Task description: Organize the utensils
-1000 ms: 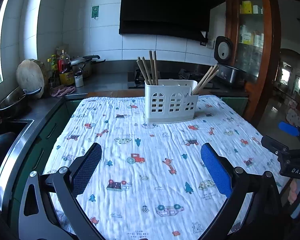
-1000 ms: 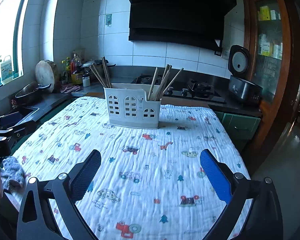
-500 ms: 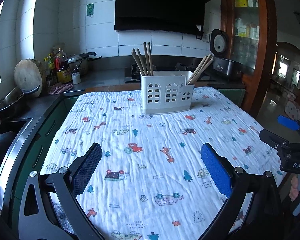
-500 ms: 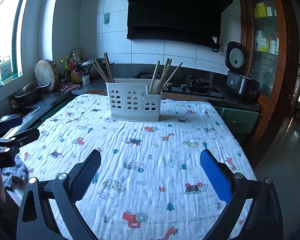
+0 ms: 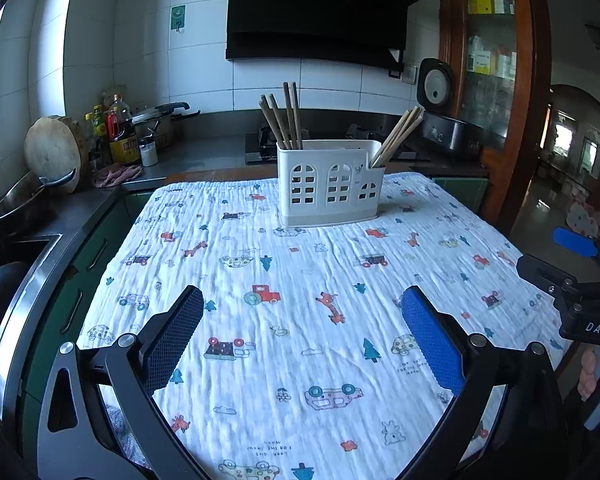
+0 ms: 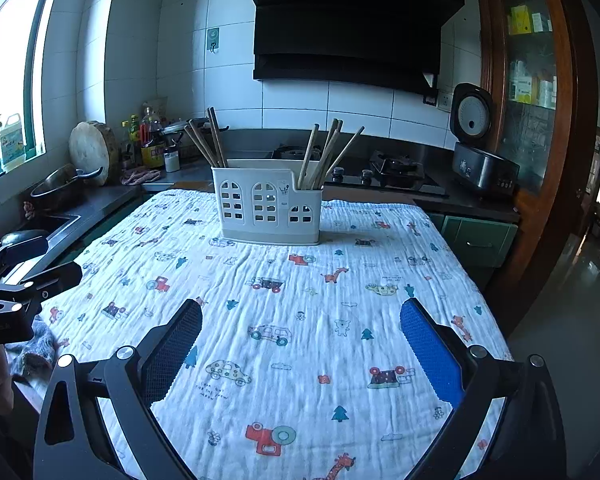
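A white plastic utensil caddy [image 5: 329, 183] stands at the far middle of the table, also in the right wrist view [image 6: 268, 202]. Wooden chopsticks stand in its left compartment [image 5: 284, 117] and lean out of its right compartment [image 5: 398, 134]; they show in the right wrist view as a left bunch [image 6: 206, 140] and a right bunch [image 6: 327, 152]. My left gripper [image 5: 302, 334] is open and empty over the near part of the table. My right gripper [image 6: 300, 344] is open and empty, also near the front. Each gripper shows at the edge of the other's view.
A white cloth with cartoon prints [image 5: 300, 280] covers the table. A counter with a sink, a pan [image 5: 24, 200], a round chopping board [image 5: 52, 152] and bottles runs along the left. A stove and rice cooker [image 6: 480, 152] stand behind; a wooden cabinet stands at the right.
Both grippers have drawn back from the caddy, which looks smaller and farther now. More of the cloth shows in front. Both grippers stay open and empty.
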Demonstrator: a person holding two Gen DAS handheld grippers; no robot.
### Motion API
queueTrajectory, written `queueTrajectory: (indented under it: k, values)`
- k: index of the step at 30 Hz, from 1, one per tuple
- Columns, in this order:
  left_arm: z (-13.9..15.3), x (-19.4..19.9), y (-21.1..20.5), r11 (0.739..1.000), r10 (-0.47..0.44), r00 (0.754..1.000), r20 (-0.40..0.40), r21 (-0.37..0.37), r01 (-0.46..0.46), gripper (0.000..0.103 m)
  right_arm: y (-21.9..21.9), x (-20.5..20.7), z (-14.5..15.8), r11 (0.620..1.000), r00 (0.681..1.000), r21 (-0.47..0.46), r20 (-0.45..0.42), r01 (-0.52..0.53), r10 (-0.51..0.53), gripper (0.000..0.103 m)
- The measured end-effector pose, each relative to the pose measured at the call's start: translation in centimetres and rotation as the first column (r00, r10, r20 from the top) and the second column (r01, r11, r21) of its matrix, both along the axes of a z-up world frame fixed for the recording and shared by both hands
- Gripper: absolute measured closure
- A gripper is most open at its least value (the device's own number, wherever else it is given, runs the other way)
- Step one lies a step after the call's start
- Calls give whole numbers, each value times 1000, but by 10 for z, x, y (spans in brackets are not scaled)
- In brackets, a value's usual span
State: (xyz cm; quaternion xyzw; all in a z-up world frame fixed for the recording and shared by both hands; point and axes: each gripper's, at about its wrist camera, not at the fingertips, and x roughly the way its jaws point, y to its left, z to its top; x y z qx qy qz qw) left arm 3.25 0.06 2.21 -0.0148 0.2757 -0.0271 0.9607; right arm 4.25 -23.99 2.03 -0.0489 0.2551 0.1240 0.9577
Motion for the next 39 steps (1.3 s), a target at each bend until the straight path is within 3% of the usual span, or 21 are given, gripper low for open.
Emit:
queueTrajectory:
  k: [39]
  values:
    - [-4,1,4,1000,6,1000,-16,-10,-7,5,6,-2,-1,1000,1000,6,-9,-11,11,7]
